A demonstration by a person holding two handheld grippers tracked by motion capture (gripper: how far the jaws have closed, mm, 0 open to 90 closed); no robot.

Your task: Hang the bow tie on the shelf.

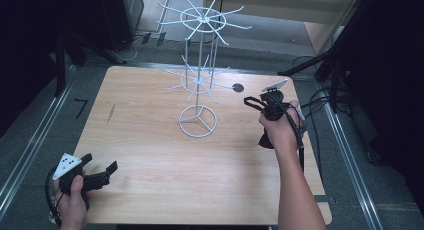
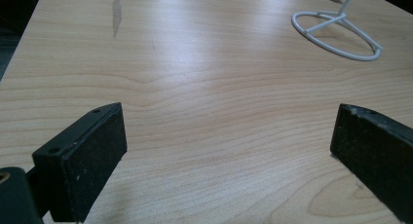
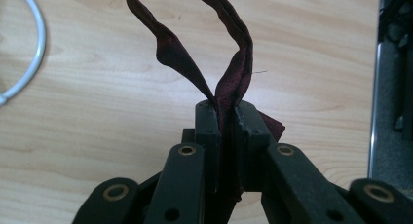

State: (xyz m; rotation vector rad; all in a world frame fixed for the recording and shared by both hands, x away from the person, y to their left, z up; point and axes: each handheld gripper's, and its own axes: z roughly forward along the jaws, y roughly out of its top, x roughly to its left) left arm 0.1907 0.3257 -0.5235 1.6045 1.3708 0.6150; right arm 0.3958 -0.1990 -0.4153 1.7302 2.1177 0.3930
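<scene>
Jaws of my right hand-held gripper [image 3: 225,112] are clamped together on a dark red fabric loop [image 3: 204,53], pinched at its lower end so that 2 strands rise from the jaws and curve apart above the bench [image 1: 150,155]. From the high view, my right hand-held gripper [image 1: 257,104] sits over the right side of the bench, just right of the white wire rack [image 1: 199,75], with the fabric loop [image 1: 251,103] hanging off its front toward the rack. My left hand-held gripper [image 1: 102,166] rests at the near left corner of the bench, well apart from the rack, its 2 jaws spread wide with bare wood between them. The rack's ring base [image 2: 336,36] shows far off in the left gripper view.
</scene>
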